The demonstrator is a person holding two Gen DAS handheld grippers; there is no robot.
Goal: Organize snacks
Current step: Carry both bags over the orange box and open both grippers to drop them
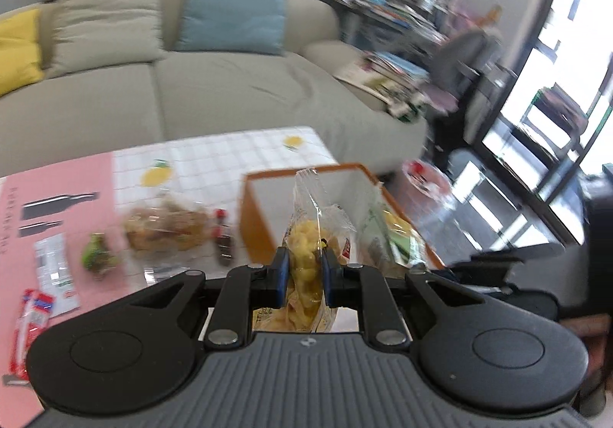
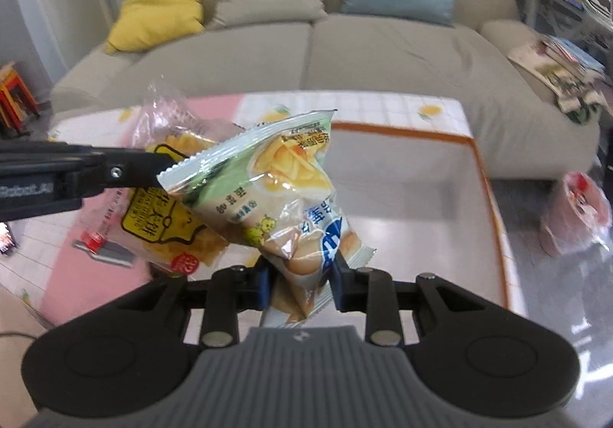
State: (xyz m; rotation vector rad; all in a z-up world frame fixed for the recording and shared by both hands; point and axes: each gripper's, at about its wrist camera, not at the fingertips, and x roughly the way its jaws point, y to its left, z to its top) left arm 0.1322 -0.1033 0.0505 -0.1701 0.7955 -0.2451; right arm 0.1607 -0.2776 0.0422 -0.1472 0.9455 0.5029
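Note:
My left gripper (image 1: 304, 267) is shut on a clear bag of yellow snacks (image 1: 306, 236), held up in front of an orange-rimmed white box (image 1: 260, 213). In the right wrist view the same bag (image 2: 168, 221) hangs from the left gripper's fingers (image 2: 126, 171) at the left. My right gripper (image 2: 302, 275) is shut on a green-and-white chip packet (image 2: 276, 179), held above the near left part of the box (image 2: 479, 160). That packet also shows in the left wrist view (image 1: 387, 236), by the box.
On the table (image 1: 230, 156) lie a bag of brown snacks (image 1: 164, 225), a small dark bottle (image 1: 222, 240), a green item (image 1: 95, 255), a white sachet (image 1: 53, 271) and a red packet (image 1: 30, 321). A sofa (image 2: 306, 56) stands behind. A pink bag (image 2: 578, 213) sits on the floor.

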